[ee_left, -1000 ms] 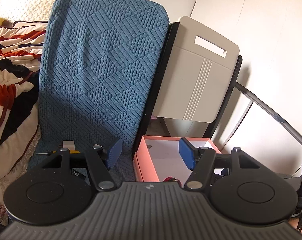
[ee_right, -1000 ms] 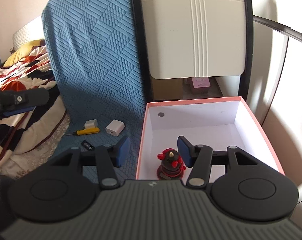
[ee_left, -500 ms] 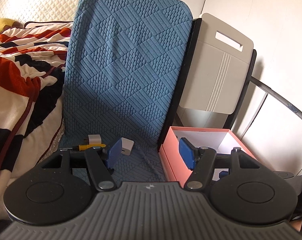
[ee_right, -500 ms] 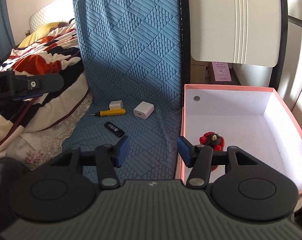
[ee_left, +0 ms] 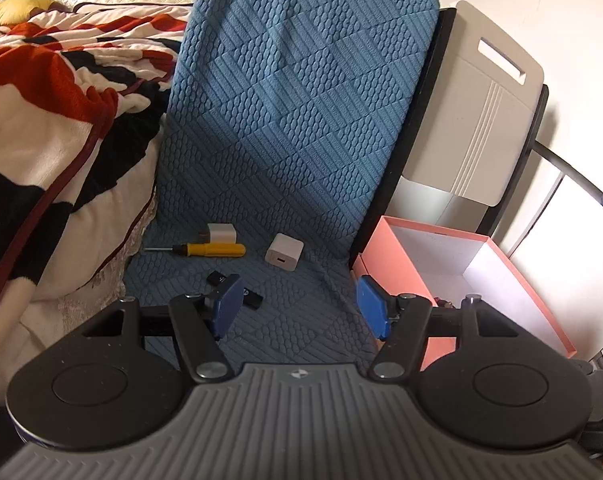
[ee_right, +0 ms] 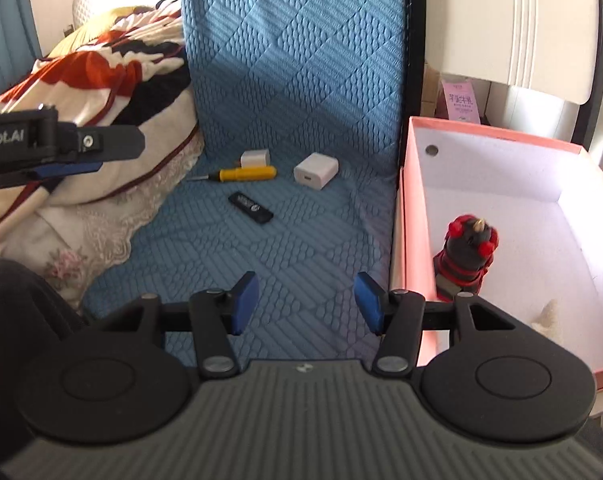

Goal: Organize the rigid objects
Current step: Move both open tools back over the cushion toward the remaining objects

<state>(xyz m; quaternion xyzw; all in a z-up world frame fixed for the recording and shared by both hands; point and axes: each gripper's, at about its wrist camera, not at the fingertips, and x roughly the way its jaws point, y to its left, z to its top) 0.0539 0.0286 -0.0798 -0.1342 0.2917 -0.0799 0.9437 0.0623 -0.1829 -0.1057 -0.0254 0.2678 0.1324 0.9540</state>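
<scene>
On the blue quilted mat (ee_left: pixel 285 152) lie a yellow screwdriver (ee_left: pixel 205 249), a small white plug (ee_left: pixel 220 233), a white charger cube (ee_left: pixel 284 251) and a black USB stick (ee_left: pixel 248 297). My left gripper (ee_left: pixel 297 306) is open and empty, above the mat just short of the USB stick. My right gripper (ee_right: pixel 306 302) is open and empty over the mat, left of the pink box (ee_right: pixel 501 200). A black and red ball-head mount (ee_right: pixel 465 256) stands in the box. The same screwdriver (ee_right: pixel 245 174), charger cube (ee_right: pixel 316 171) and USB stick (ee_right: pixel 250 208) show in the right wrist view.
A striped red, black and white blanket (ee_left: pixel 53 120) covers the bed at left. A white folding panel (ee_left: pixel 473 112) leans behind the pink box (ee_left: pixel 393 264). The left gripper's body (ee_right: pixel 53 144) shows at the left of the right wrist view.
Both grippers have drawn back and swung left, away from the box and towards the mat. The small objects on the mat are now in front of both. Both stayed open.
</scene>
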